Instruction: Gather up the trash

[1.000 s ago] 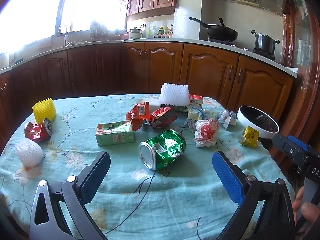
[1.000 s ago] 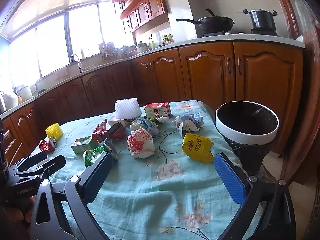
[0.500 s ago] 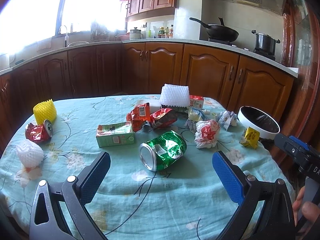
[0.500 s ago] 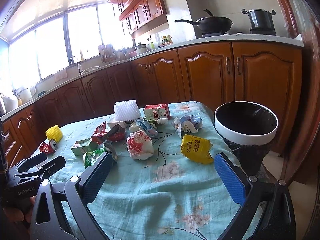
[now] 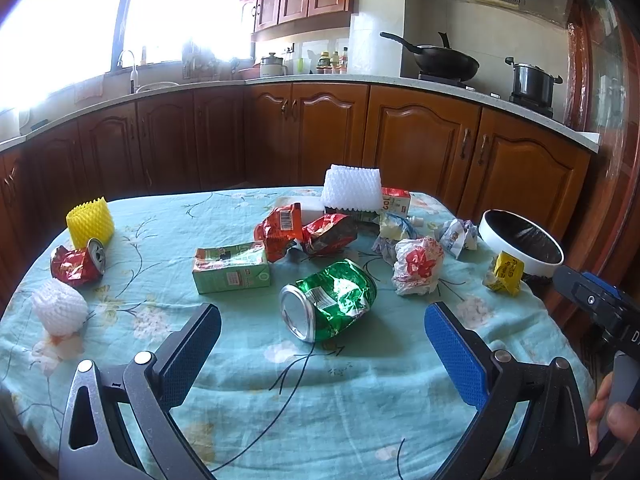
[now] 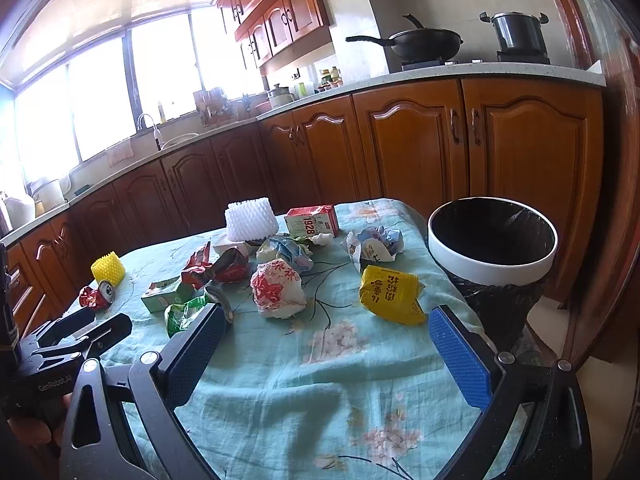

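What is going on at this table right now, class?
A person holds a hand-held gripper in each hand over a table strewn with trash. The left hand-held gripper is open, its fingers either side of a crushed green can, not touching it. The right hand-held gripper is open and empty, near a yellow wrapper. The lined bin stands beside the table.

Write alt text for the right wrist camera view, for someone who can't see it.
The open right gripper hovers empty over a teal floral tablecloth strewn with trash, a crumpled yellow wrapper nearest it. A black-lined white bin stands at the table's right edge; wooden kitchen cabinets run behind.
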A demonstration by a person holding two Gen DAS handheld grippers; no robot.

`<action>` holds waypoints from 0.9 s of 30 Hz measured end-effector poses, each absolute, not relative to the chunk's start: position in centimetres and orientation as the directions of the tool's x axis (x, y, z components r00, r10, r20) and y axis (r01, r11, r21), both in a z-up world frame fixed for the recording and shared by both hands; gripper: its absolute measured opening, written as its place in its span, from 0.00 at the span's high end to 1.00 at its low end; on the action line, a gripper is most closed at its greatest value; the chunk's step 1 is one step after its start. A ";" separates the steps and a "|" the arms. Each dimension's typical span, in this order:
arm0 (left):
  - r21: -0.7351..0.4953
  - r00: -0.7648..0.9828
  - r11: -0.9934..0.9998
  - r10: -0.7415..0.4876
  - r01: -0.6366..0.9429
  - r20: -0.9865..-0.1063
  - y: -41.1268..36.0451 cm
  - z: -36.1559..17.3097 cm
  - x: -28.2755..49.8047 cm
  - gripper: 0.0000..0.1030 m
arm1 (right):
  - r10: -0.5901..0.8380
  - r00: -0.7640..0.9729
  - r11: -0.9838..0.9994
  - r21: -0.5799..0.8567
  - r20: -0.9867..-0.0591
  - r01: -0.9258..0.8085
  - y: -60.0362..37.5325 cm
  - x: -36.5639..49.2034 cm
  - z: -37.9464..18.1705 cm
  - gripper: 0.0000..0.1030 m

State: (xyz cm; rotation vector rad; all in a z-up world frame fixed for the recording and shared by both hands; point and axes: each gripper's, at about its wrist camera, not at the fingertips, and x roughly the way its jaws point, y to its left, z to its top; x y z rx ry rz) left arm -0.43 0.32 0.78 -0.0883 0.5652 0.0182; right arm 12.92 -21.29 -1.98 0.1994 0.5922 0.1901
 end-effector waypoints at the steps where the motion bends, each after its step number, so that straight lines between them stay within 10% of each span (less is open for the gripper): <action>1: -0.078 0.844 0.996 -0.007 -0.041 -0.537 0.4 0.7 -0.4 0.01 | 0.234 0.813 0.963 0.240 -0.533 -0.120 -21.3 12.9 -2.0 0.01; 27: -0.115 0.793 0.991 -0.011 -0.075 -0.609 1.6 -0.8 2.9 0.06 | 0.282 0.769 0.953 0.260 -0.573 -0.155 -20.2 15.5 -3.3 0.01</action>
